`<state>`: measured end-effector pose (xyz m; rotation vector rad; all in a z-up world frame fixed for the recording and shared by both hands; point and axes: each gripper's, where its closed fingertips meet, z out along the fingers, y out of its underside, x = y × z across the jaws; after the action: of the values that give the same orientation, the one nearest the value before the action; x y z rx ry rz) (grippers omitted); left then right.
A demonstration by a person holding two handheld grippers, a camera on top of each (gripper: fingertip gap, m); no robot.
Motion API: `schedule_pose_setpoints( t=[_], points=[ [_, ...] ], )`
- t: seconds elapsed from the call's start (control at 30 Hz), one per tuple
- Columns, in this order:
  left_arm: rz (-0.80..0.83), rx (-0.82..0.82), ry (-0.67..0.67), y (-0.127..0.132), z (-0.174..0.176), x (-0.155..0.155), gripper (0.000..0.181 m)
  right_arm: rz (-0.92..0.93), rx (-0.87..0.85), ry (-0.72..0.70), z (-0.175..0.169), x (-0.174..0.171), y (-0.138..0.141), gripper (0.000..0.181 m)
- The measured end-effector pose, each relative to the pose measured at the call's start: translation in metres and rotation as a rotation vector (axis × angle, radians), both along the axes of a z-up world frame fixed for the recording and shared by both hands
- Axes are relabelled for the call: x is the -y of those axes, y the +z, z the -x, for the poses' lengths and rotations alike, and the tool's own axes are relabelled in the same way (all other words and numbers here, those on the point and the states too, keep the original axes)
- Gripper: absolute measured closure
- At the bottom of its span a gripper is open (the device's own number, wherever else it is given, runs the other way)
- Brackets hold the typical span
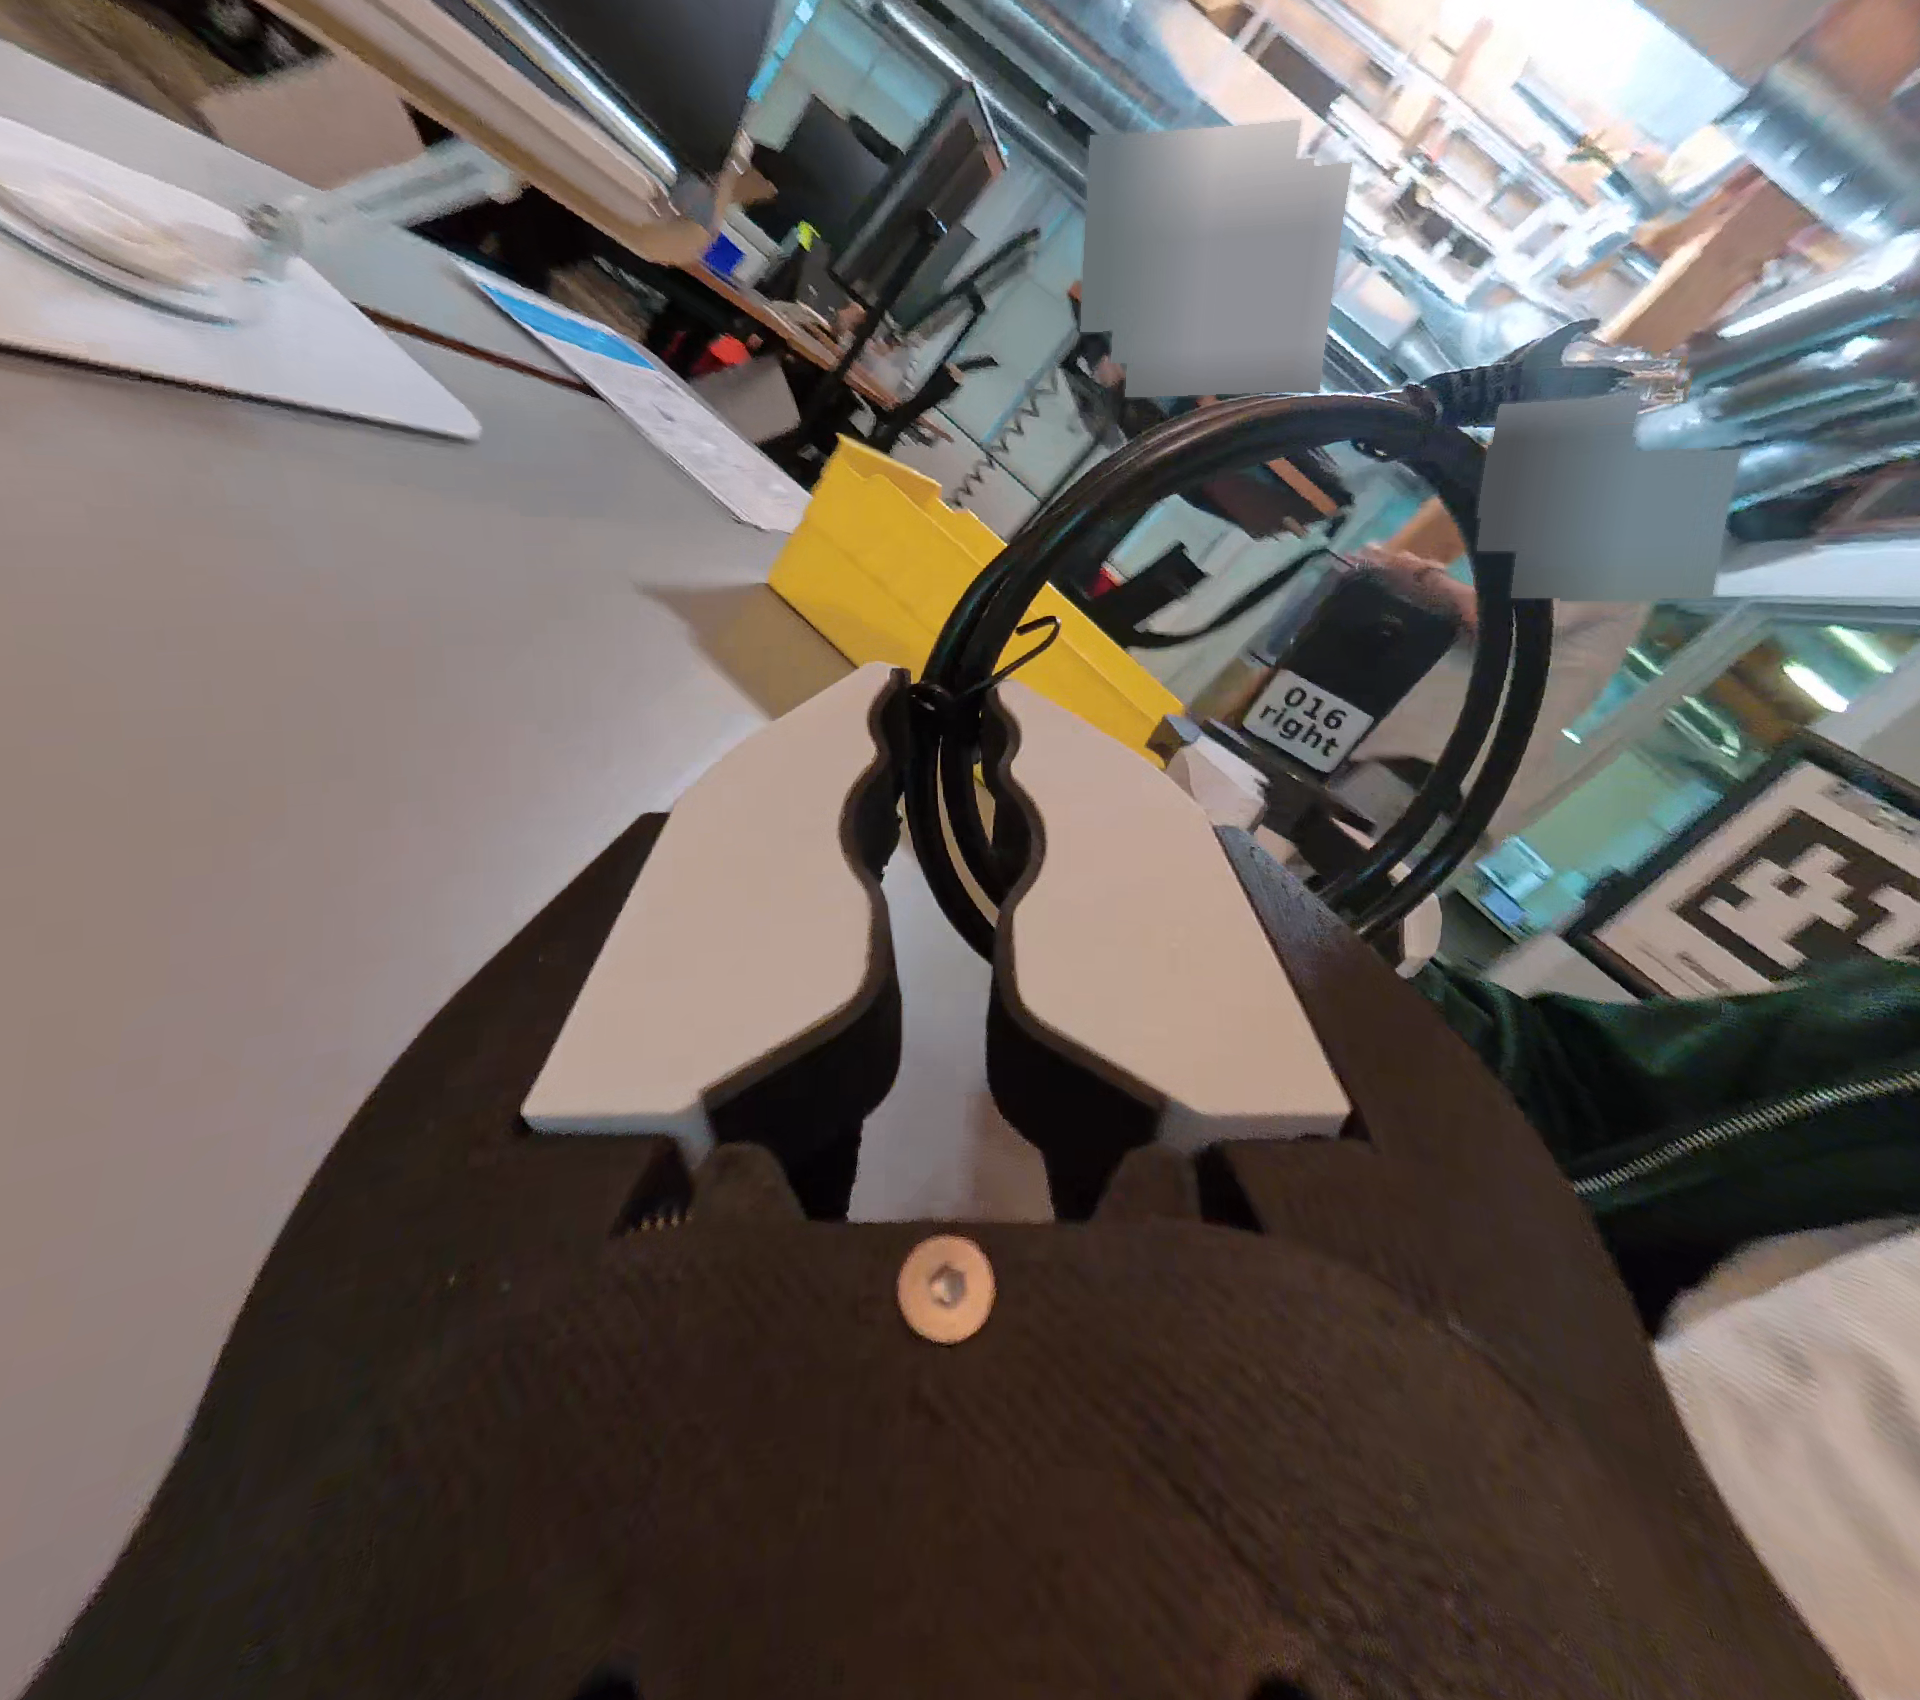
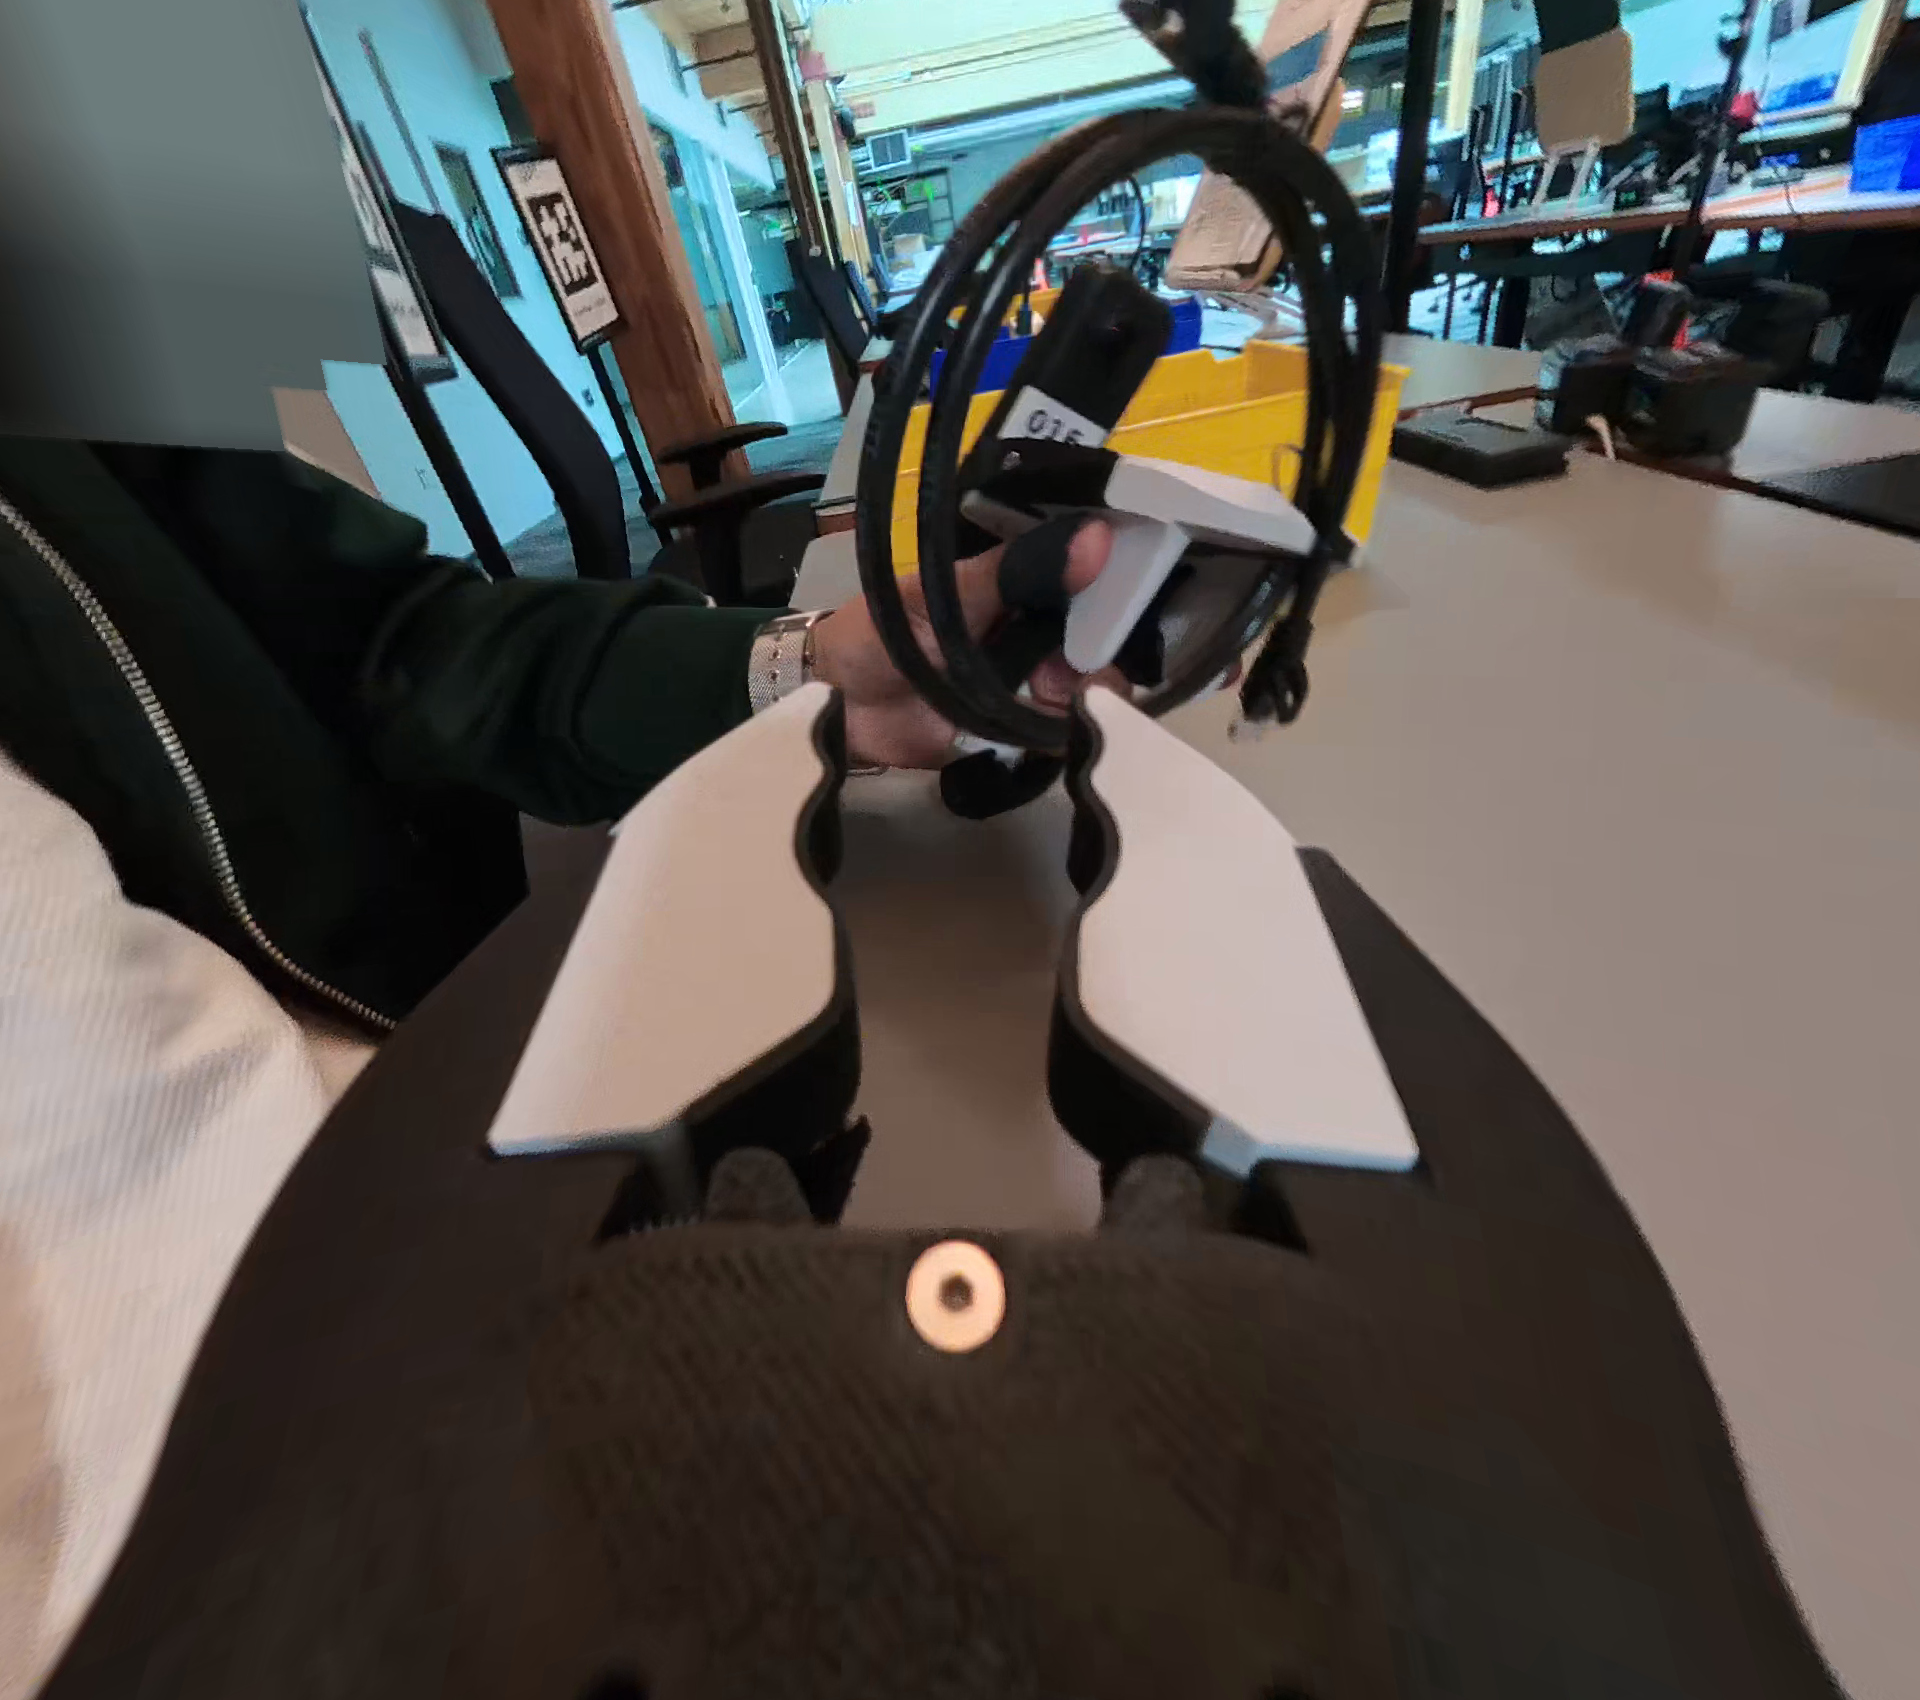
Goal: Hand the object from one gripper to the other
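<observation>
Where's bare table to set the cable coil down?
Free: the grey tabletop right of the right gripper, up to the dark devices at the far edge. Crowded: around the yellow bin and the left gripper, which grips the cable coil.

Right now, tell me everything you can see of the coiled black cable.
The coiled black cable is a thin, rubbery-looking cord wound into a round loop of several turns, bound by a thin black twist tie. A clear plastic plug with a black boot sticks out at the top. It is held upright in the air above the grey table, pinched at the tied spot by the left gripper. The right gripper is open just short of the loop's lower edge, not gripping it.
</observation>
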<state>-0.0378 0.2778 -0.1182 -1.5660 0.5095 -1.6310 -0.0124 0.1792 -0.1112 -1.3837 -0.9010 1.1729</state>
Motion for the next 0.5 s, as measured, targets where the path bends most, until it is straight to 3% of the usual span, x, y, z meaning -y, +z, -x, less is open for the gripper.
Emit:
schedule_pose_setpoints(
  t=[0.07, 0.13, 0.3, 0.4, 0.5],
  points=[
    [0.010, -0.013, -0.052, -0.004, -0.010, 0.007, 0.168, -0.046, -0.002, 0.011, 0.005, 0.006, 0.005, 0.145],
    [0.015, -0.017, -0.081, -0.006, -0.016, 0.013, 0.168, -0.081, -0.013, 0.053, 0.008, 0.017, 0.010, 0.166],
    [0.049, 0.044, -0.131, -0.005, -0.021, 0.018, 0.167, -0.097, -0.017, 0.021, 0.005, 0.018, 0.026, 0.169],
    [0.039, 0.067, -0.121, -0.002, -0.021, 0.015, 0.133, -0.113, -0.013, -0.027, 0.001, 0.013, 0.029, 0.169],
    [0.025, 0.100, -0.085, 0.002, -0.018, 0.011, 0.116, -0.161, 0.004, -0.099, -0.014, 0.006, 0.048, 0.169]
  ],
)
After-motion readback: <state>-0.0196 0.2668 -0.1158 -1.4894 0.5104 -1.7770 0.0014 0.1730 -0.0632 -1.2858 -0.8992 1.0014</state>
